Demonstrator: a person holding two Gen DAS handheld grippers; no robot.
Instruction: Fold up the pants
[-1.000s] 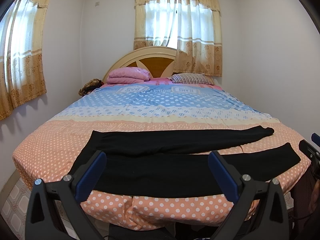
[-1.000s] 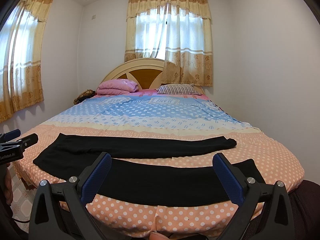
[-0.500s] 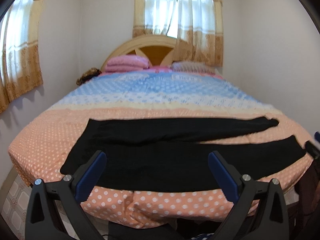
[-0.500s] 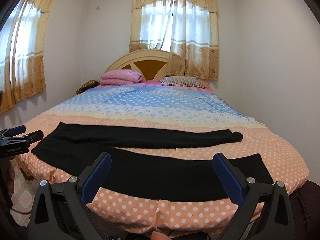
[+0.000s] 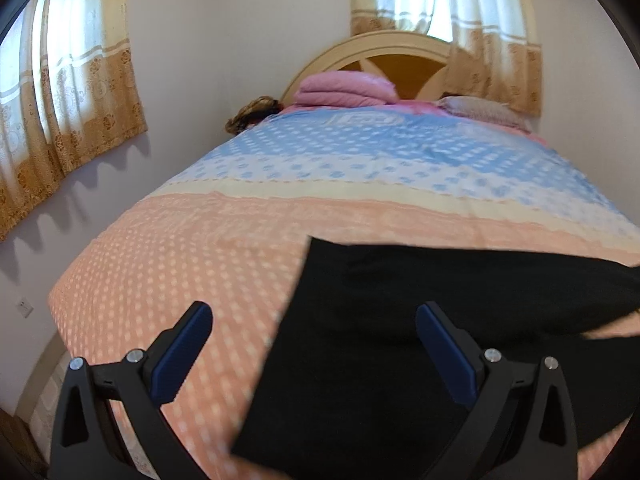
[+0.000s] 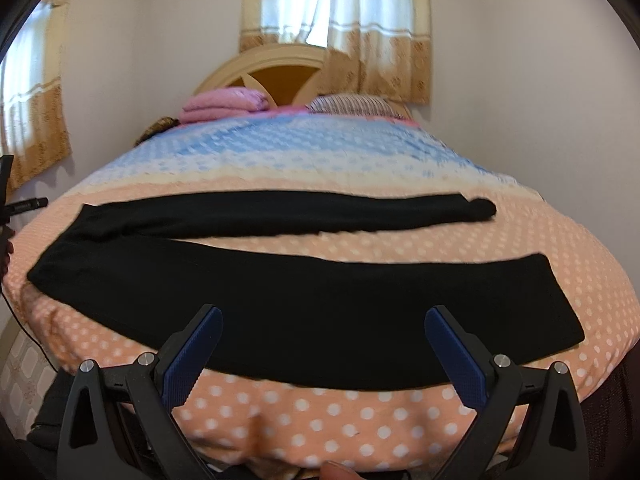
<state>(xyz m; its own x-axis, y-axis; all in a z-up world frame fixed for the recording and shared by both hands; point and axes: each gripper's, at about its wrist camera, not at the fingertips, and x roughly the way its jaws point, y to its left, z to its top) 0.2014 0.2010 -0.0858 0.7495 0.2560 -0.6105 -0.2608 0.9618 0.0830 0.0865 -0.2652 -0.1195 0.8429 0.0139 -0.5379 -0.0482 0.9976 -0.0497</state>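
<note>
Now left hand-held gripper (image 5: 314,354) closer over pants (image 6: 304,300) waist end (both spread, empty); right hand-held gripper (image 6: 324,354) lower.

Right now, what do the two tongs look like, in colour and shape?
Both look alike. The left tongs and right tongs have black, angular plastic arms with triangular cut-outs and silver screws. Each finger carries a ribbed, dark blue pad. No cables or markings show on them.
</note>
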